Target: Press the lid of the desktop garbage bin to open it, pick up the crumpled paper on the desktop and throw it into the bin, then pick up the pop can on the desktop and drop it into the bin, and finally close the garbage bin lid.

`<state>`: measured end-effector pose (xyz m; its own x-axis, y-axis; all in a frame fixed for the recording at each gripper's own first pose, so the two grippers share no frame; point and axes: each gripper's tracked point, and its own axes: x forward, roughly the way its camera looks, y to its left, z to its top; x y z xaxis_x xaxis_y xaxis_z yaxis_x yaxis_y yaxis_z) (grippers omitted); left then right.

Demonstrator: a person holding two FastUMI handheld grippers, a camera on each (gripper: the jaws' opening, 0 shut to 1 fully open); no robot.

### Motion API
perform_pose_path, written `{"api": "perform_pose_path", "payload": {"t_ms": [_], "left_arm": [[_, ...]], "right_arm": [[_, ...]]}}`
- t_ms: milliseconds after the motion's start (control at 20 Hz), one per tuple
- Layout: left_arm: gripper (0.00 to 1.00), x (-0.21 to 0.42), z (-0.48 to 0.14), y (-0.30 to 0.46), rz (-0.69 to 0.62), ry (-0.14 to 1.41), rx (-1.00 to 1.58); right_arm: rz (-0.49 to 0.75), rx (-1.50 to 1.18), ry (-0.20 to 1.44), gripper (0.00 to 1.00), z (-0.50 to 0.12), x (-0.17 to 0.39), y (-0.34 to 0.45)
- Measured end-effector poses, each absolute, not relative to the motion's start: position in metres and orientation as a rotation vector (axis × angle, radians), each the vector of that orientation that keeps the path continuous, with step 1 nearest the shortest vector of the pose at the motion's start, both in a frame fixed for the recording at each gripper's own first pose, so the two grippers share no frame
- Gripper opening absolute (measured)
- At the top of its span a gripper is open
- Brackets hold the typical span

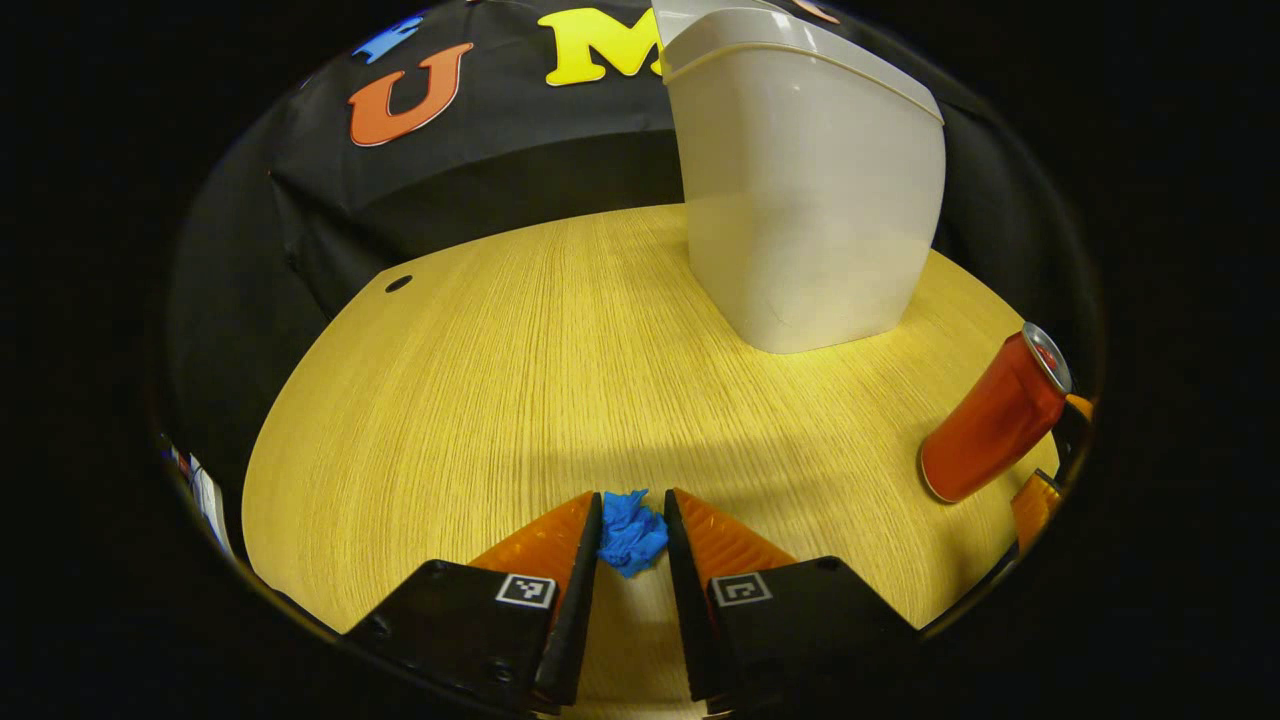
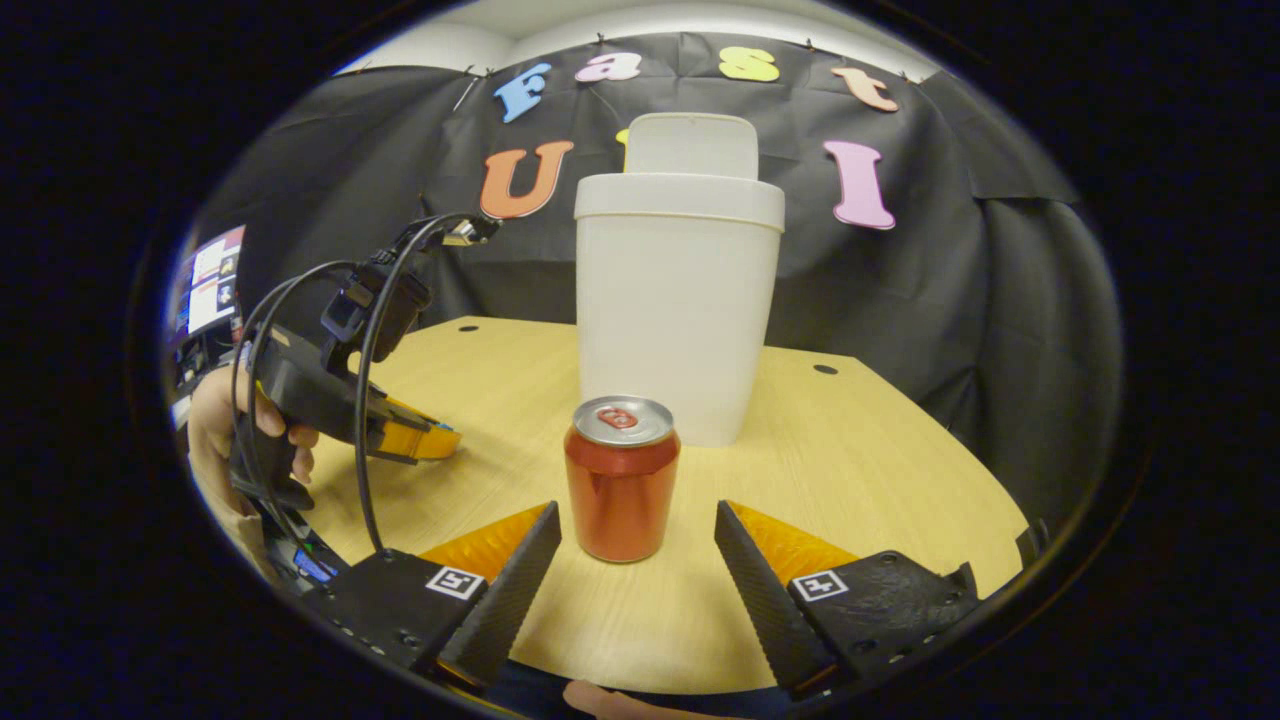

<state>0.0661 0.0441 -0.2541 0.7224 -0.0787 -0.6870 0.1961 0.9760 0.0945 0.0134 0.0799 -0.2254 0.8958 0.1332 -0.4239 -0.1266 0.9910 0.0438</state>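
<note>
Pinching the crumpled paper near the tabletop's near edge, the left hand-held gripper has bare wood ahead; the right hand-held gripper gapes wide around the pop can, fingers apart from it, before the open-lidded garbage bin.

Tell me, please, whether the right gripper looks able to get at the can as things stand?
Probably yes. The can stands upright just ahead of the right gripper, whose fingers are open wider than it, with bare table between. The bin stands behind, out of the way.

Both low cameras face the bin.
</note>
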Motion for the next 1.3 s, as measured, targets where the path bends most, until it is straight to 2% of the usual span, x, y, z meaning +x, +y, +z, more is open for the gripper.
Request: {"api": "perform_pose_path", "payload": {"t_ms": [150, 250, 300, 350, 400, 500, 550, 600, 750, 900, 1300], "left_arm": [[0.41, 0.069, -0.244, 0.047, -0.139, 0.71, 0.174], [0.41, 0.07, -0.24, 0.045, -0.145, 0.693, 0.161], [0.46, 0.071, -0.237, 0.045, -0.144, 0.682, 0.156], [0.41, 0.072, -0.232, 0.045, -0.139, 0.669, 0.153], [0.41, 0.073, -0.227, 0.046, -0.131, 0.654, 0.15], [0.41, 0.075, -0.216, 0.045, -0.126, 0.614, 0.136], [0.45, 0.075, -0.211, 0.042, -0.129, 0.598, 0.128], [0.41, 0.074, -0.205, 0.039, -0.135, 0.581, 0.121], [0.41, 0.073, -0.191, 0.035, -0.135, 0.534, 0.132], [0.41, 0.075, -0.177, 0.035, -0.132, 0.474, 0.132], [0.41, 0.06, -0.113, 0.024, -0.135, 0.302, 0.061]], "right_arm": [[0.124, 0.015, 0.451, 0.98, -0.228, 0.021, 0.081], [0.112, 0.008, 0.445, 0.96, -0.228, 0.029, 0.082], [0.102, 0.007, 0.442, 0.96, -0.228, 0.035, 0.082], [0.098, 0.01, 0.444, 0.96, -0.23, 0.039, 0.083], [0.097, 0.016, 0.448, 0.98, -0.232, 0.044, 0.086], [0.097, 0.027, 0.459, 0.96, -0.235, 0.053, 0.09], [0.098, 0.034, 0.466, 0.96, -0.237, 0.055, 0.094], [0.106, 0.041, 0.471, 0.96, -0.239, 0.058, 0.097], [0.107, 0.056, 0.464, 0.98, -0.236, 0.063, 0.1], [0.09, 0.067, 0.439, 0.81, -0.227, 0.064, 0.095], [0.055, 0.044, 0.296, 0.82, -0.15, 0.058, 0.08]]}}
